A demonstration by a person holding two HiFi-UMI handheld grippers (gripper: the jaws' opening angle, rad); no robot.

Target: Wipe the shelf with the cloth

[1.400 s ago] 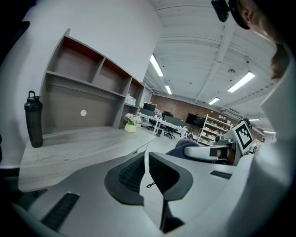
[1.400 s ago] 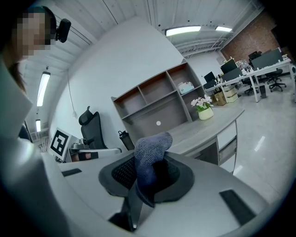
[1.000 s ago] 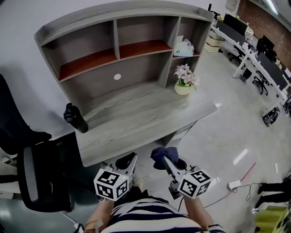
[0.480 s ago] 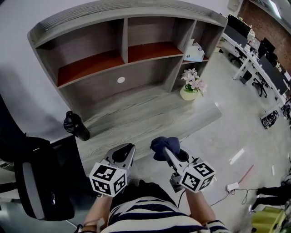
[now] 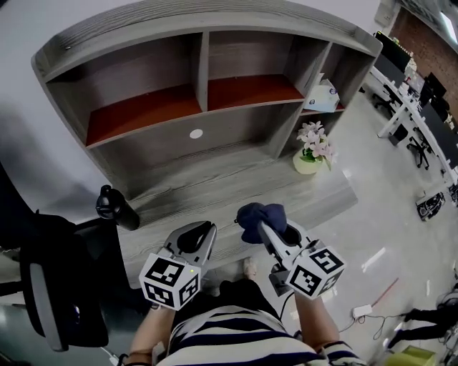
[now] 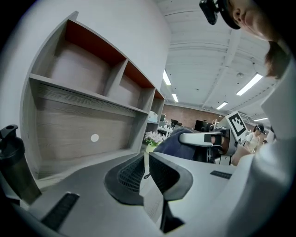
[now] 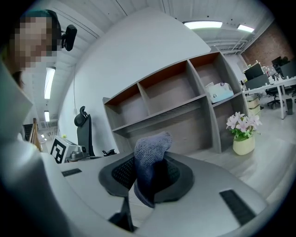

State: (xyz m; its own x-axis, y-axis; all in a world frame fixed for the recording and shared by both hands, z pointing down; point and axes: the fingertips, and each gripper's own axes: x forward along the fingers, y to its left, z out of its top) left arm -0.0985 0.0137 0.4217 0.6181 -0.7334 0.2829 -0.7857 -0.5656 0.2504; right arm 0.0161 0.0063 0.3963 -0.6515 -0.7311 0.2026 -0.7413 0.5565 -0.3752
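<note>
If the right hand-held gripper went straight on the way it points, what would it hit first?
Probably the shelf's lower back panel, just above the desk. The cloth held in the right hand-held gripper sticks out ahead and would touch first. Nothing shows in between, though depth is unclear.

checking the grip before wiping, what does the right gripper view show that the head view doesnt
Only the right gripper view: a close look at the pads of the right tongs shut on the cloth, plus the ceiling lights. Only the head view: the person's striped shirt and the marker cube on those tongs. Both: the cloth, the shelf, the flower pot and the tissue box.
</note>
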